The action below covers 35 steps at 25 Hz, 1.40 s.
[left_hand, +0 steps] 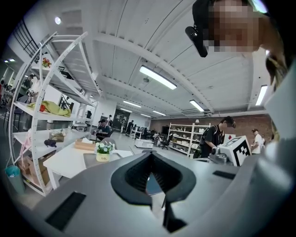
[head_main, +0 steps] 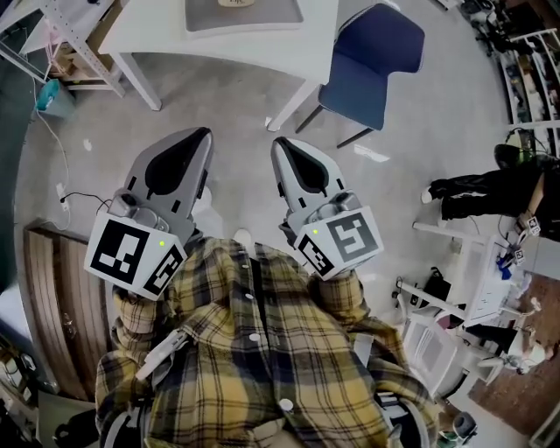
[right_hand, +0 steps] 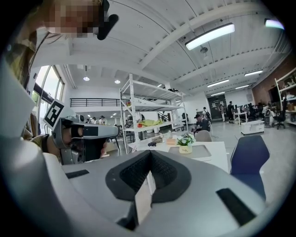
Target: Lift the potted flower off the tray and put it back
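Head view, read left to right.

Left gripper: held level in front of the person's plaid shirt, pointing toward the white table. Its own view showed the jaws clenched together with nothing between them.

Top centre: grey tray on the table. The potted flower stood upright on that tray, white blooms above a pale pot. In the head view only a sliver of it showed at the top edge. Both gripper views had it well ahead of the jaws, with bare floor between the person and the table.

Right gripper: level beside the left one and apart from it, aimed the same way. Jaws closed, empty.

Further right: blue chair drawn up at the table's right side, close to the path the right gripper would take.

Progress, as judged: nothing of the task proper was done. The pot sat on the tray with neither gripper near it, so this looked like the approach. Left to do:
- close the gap to the table
- open the jaws
- take the pot, with one gripper or both
- raise it clear of the tray
- set it back down on the tray and release

The pot looked small and light. Its foliage spread wider than its rim, so a grip low on the pot wall seemed safest.
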{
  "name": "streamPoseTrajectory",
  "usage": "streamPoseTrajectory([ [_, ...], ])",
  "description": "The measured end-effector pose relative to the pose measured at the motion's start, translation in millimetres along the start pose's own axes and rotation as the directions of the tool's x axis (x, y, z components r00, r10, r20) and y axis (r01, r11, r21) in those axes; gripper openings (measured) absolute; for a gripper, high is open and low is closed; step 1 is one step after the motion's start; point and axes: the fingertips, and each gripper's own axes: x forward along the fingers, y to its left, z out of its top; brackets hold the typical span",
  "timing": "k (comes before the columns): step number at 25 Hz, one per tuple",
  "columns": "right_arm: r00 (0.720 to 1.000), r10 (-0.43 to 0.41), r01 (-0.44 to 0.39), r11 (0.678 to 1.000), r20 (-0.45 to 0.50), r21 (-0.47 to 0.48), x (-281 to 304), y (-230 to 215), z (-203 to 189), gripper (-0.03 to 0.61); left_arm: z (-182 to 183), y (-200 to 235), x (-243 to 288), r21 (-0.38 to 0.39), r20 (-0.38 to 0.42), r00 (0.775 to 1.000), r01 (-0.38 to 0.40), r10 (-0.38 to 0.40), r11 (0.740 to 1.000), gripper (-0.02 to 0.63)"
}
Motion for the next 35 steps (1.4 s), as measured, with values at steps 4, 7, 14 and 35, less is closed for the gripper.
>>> streamPoseTrajectory([
  [4, 1.000, -0.022, 0.022, 1.000, -0.007, 0.005, 44, 0, 6, -0.002, 14, 40, 16, 0.003, -0.003, 0.999, 0.041, -0.041, 0.999, 0.009],
  [7, 0.999, -0.051, 0.051, 0.999, -0.005, 0.010, 76, 0, 12, -0.002, 25, 70, 26, 0.012, -0.008, 0.997, 0.078, -0.078, 0.997, 0.009],
  [14, 0.992, -0.122, 0.122, 0.992, -0.021, 0.007, 140, -4, 21, -0.002, 41, 134, 41, 0.023, -0.035, 0.991, 0.129, -0.128, 0.991, 0.009],
  [35, 0.989, -0.135, 0.136, 0.991, -0.062, 0.014, 229, -39, 23, -0.002, 39, 219, 91, -0.015, -0.052, 0.992, 0.117, -0.118, 0.993, 0.009],
])
